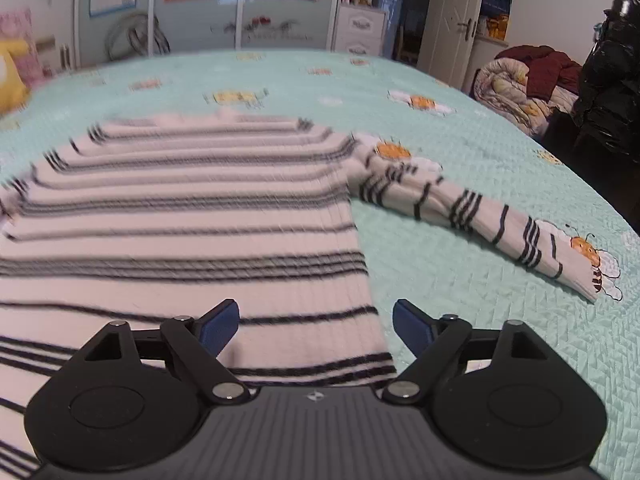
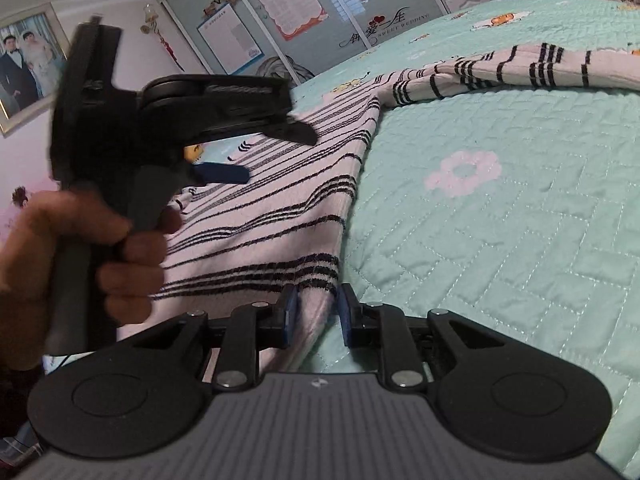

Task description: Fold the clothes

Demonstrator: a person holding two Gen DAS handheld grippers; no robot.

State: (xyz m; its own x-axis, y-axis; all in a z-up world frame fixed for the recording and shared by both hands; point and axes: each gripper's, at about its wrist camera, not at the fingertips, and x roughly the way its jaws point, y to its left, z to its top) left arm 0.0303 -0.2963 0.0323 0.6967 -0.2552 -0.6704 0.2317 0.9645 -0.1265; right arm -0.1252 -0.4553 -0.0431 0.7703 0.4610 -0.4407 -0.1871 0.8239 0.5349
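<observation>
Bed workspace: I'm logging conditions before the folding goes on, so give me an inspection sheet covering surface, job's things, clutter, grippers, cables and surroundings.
Surface: mint-green quilted bedspread with bee and flower prints.
Job's things: white knitted sweater with black stripes lying flat, one sleeve stretched out sideways on the bedspread.
Clutter: nothing seen on the bed besides the sweater.
Grippers: left gripper open above the sweater's hem, nothing between its blue pads; right gripper closed on the sweater's hem corner.
Cables: nothing seen.
Surroundings: sliding wardrobe doors with pink-framed posters, white drawer unit, pile of bedding, person in shiny black jacket beside the bed.
</observation>
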